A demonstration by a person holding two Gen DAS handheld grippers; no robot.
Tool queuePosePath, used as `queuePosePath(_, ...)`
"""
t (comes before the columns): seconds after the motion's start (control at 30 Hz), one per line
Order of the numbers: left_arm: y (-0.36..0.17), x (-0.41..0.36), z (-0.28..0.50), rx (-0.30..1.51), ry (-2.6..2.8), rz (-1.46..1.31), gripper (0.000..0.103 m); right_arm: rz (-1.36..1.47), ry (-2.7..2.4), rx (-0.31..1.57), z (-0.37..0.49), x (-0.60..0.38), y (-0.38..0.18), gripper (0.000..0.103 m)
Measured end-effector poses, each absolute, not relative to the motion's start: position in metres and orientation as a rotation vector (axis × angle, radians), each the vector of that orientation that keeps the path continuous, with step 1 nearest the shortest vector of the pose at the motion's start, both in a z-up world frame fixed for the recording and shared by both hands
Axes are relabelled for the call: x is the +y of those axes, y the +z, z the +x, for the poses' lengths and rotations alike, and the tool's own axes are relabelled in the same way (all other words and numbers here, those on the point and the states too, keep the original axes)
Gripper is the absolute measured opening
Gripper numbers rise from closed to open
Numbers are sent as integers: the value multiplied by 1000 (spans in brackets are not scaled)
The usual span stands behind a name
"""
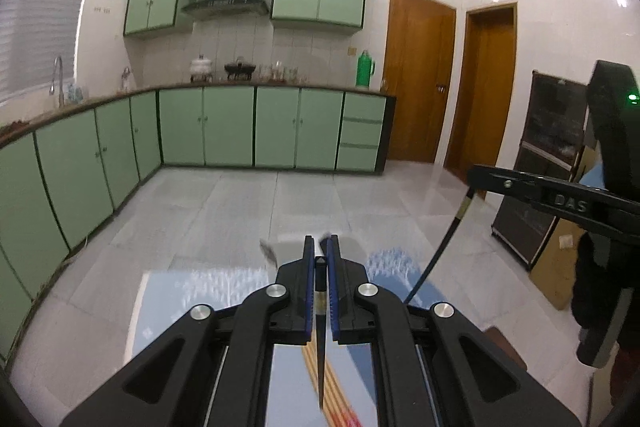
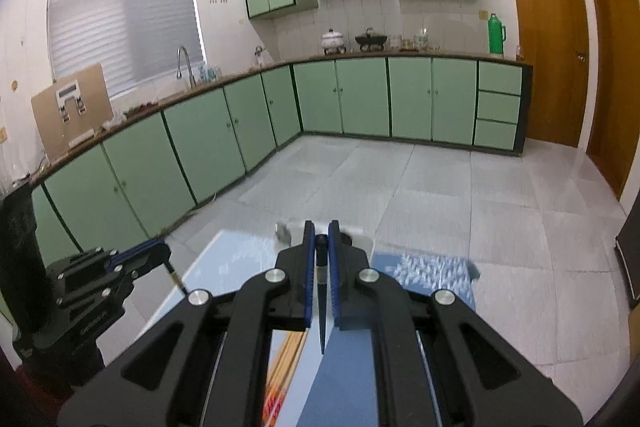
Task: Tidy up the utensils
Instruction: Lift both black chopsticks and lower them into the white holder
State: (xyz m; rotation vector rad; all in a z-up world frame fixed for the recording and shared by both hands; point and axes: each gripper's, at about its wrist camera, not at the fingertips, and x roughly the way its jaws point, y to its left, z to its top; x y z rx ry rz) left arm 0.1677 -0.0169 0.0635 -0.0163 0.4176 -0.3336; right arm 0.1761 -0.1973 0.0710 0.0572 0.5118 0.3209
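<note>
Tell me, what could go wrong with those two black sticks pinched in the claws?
Each dark chopstick is pinched only near its top end, so it could swing or slip out of the left gripper. The right gripper holds its chopstick the same way. The hanging tips might snag the wooden chopsticks below.

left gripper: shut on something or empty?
Shut on a dark chopstick. The left gripper's blue pads pinch its top end; the tapered tip hangs free below. The right wrist view shows the same grip.

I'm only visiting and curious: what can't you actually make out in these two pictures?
- Left gripper holds a dark chopstick; its top end sits hidden between the jaws.
- Right gripper likewise holds a second dark chopstick.
- Table: blurred, mostly hidden by the grippers.
- Wooden sticks: cut off by the gripper body.
- Countertop jars: too small to identify.
</note>
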Motion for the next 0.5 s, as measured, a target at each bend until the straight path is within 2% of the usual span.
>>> queuePosePath(0.27,122,-27,202,273,-341,-20,6,71,310,452,222,-202,109,6)
queuePosePath(0.5,139,-39,265,235,-336,-23,6,78,278,446,270,-209,116,6)
